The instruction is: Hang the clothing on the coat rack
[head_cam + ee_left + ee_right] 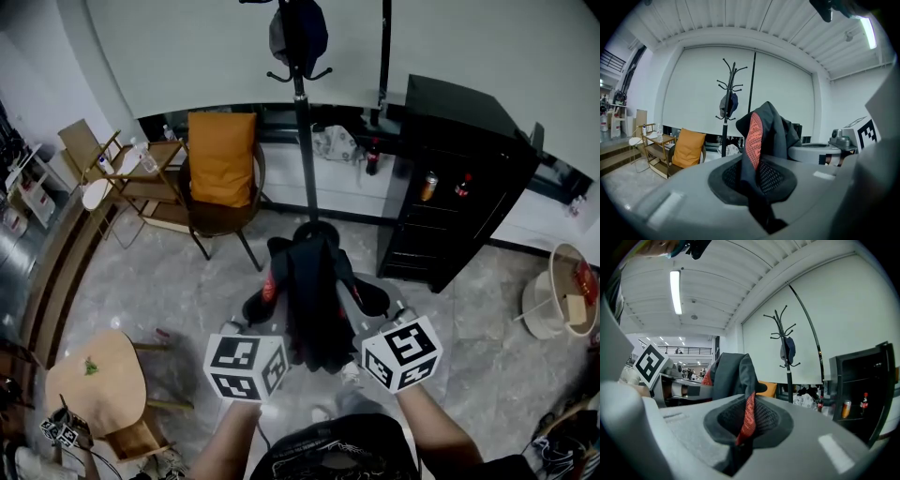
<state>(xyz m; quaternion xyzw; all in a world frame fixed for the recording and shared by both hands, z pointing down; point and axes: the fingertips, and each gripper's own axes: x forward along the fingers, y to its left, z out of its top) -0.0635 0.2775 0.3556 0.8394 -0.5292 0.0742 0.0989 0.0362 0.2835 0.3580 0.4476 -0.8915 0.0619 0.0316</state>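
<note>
A black garment with red patterned trim [314, 300] hangs between my two grippers in front of me. My left gripper [261, 319] is shut on the garment's fabric [757, 154], which rises out of its jaws. My right gripper [370, 314] is shut on another part of the garment [743, 413], red trim pinched between its jaws. The black coat rack [300, 103] stands straight ahead, a dark cap [298, 33] hanging on one hook. In the left gripper view the coat rack [727, 103] stands beyond the garment; the right gripper view shows the coat rack [786, 350] to the right.
A chair with an orange cushion [222, 159] stands left of the rack and a black cabinet [455, 178] with bottles right of it. Wooden shelves [127, 173] are at far left, a small round wooden table [94, 380] near left, a white bucket [561, 291] at right.
</note>
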